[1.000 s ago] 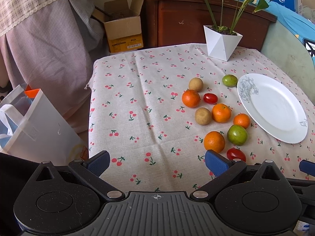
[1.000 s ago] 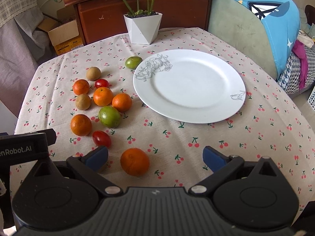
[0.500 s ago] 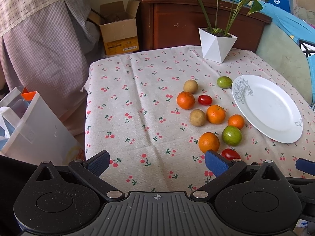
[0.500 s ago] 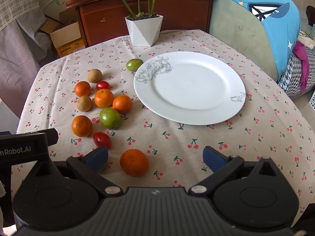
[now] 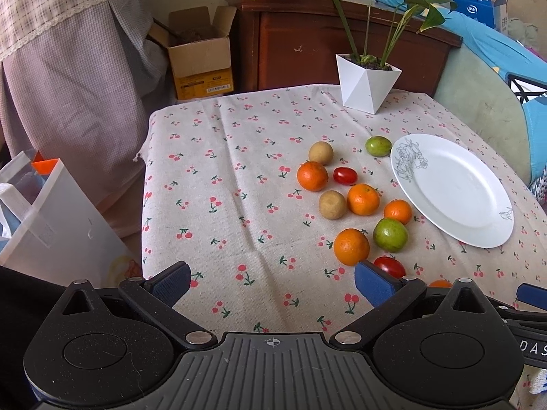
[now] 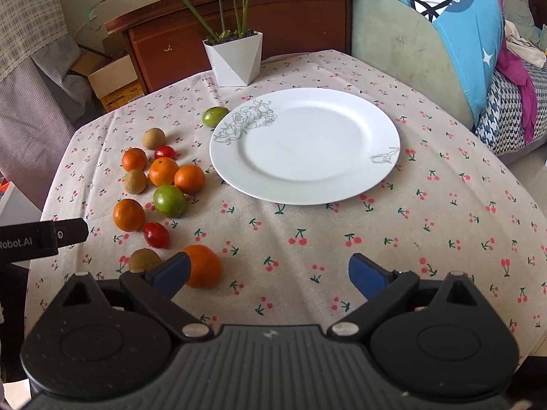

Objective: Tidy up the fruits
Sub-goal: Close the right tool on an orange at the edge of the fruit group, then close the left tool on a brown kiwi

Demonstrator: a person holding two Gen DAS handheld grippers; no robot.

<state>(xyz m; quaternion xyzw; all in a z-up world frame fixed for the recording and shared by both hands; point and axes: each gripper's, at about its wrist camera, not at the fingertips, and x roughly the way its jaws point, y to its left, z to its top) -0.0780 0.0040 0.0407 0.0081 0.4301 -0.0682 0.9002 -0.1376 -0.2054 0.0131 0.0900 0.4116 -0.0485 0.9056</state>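
Note:
Several fruits lie loose on the cherry-print cloth left of a white plate [image 6: 304,143], also in the left wrist view [image 5: 454,188]: oranges [image 6: 163,171], green fruits [image 6: 169,201], red tomatoes [image 6: 156,235] and brown fruits [image 6: 135,181]. The plate holds nothing. My right gripper [image 6: 268,273] is open and empty over the near table edge; an orange [image 6: 205,266] sits beside its left fingertip [image 6: 172,273]. My left gripper [image 5: 271,282] is open and empty at the near left, with an orange [image 5: 351,246] and a tomato [image 5: 389,266] just beyond its right fingertip [image 5: 372,285].
A white pot with a green plant [image 6: 236,56] stands at the table's back edge before a wooden cabinet [image 5: 307,44]. A cardboard box [image 5: 201,58] and a white bag [image 5: 44,218] are off the left side. A blue-covered sofa [image 6: 444,34] is to the right.
Both grippers have drawn back and up a little, so the table looks farther away. A brown fruit now shows near the right gripper's left finger. Jaws have stayed open.

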